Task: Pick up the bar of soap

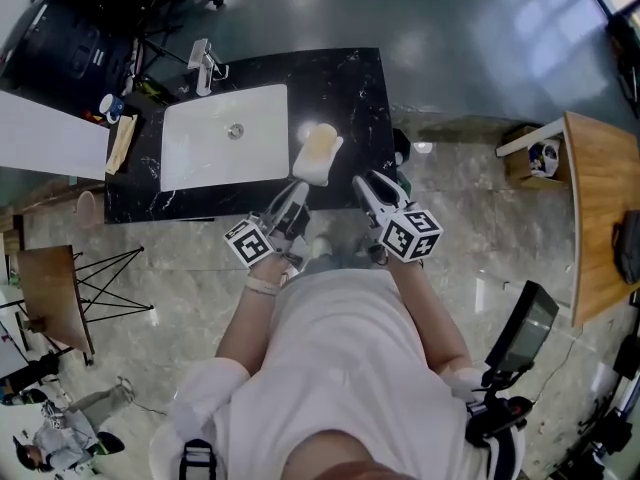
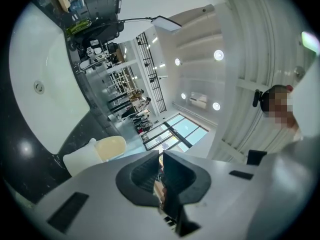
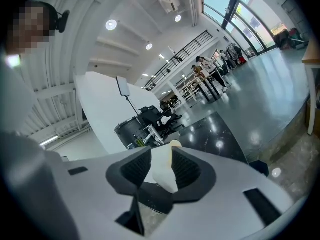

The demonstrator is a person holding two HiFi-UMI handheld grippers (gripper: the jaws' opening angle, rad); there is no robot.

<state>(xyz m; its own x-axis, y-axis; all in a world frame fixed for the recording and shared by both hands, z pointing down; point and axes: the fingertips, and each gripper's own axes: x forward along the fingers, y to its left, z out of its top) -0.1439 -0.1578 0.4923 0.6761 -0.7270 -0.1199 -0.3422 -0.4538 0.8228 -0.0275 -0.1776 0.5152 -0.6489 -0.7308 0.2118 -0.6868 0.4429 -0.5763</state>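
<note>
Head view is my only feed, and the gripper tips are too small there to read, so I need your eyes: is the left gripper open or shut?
Observer: The left gripper is shut, with nothing between its jaws.
Operator: And the right one?
Observer: The right gripper is open. In its own view the white dish shows through the gap between its jaws.
Operator: Is it lined up with the soap?
Observer: The bar of soap peeks out at the top of the dish in that view, in line with the gap. No pad presses on it.
</note>
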